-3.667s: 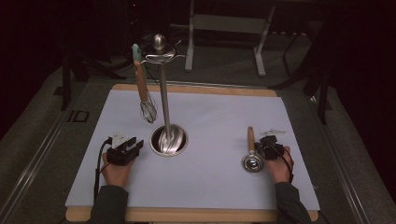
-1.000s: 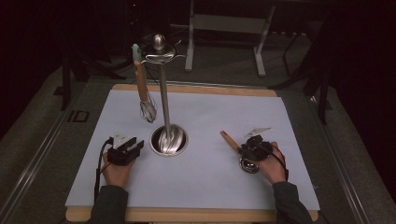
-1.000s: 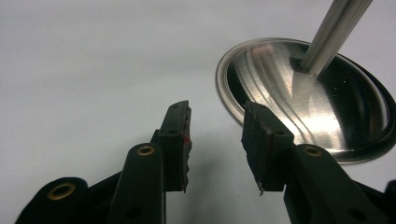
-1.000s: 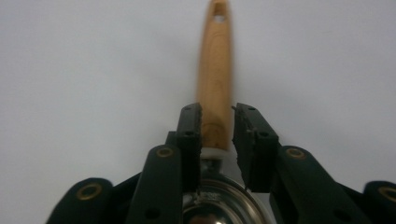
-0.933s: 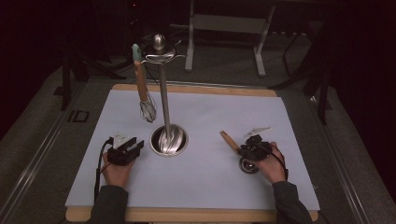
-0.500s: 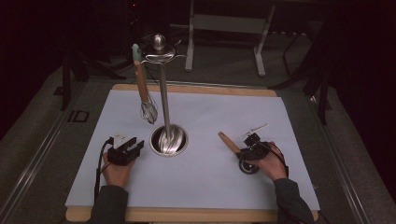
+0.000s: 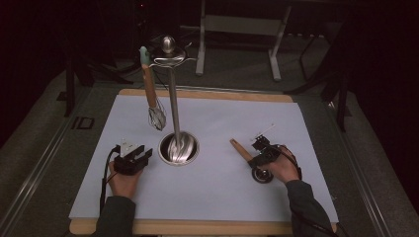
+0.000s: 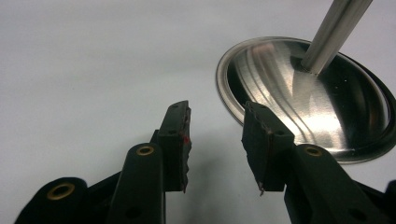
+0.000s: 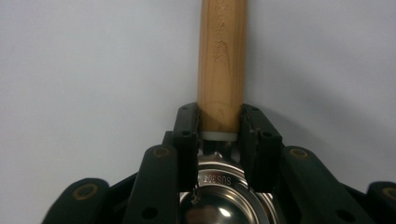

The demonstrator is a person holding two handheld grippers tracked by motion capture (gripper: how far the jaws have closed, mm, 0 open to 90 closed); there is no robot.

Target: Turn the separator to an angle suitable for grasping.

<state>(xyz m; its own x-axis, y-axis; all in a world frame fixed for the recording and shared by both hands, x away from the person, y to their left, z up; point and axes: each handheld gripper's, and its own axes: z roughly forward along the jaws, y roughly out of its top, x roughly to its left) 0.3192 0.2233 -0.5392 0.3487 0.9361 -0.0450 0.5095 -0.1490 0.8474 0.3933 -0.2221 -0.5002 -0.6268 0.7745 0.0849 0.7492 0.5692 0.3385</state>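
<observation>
A metal ladle (image 7: 262, 175) with a wooden handle (image 7: 240, 149) lies on the white mat at the right. My right gripper (image 7: 254, 160) is shut on the handle's lower end, just above the bowl; in the right gripper view both pads (image 9: 186, 126) press the wood (image 9: 222, 56). A steel utensil stand (image 7: 173, 103) rises from its round base (image 7: 179, 148) at mid-table. A wooden-handled whisk (image 7: 153, 106) hangs from its top hook. My left gripper (image 7: 143, 155) rests left of the base (image 8: 327, 107), open (image 8: 215, 114), with nothing between its jaws.
The white mat (image 7: 222, 113) covers a wooden board whose front edge (image 7: 197, 227) runs near the person's forearms. Metal frame legs (image 7: 237, 24) stand on the dark floor behind the table. Bare mat lies between the two grippers.
The ladle's handle, first pointing straight away, now points up-left with my right gripper closed on it. Over the last second it shifted slightly left. The left gripper has stayed still.
</observation>
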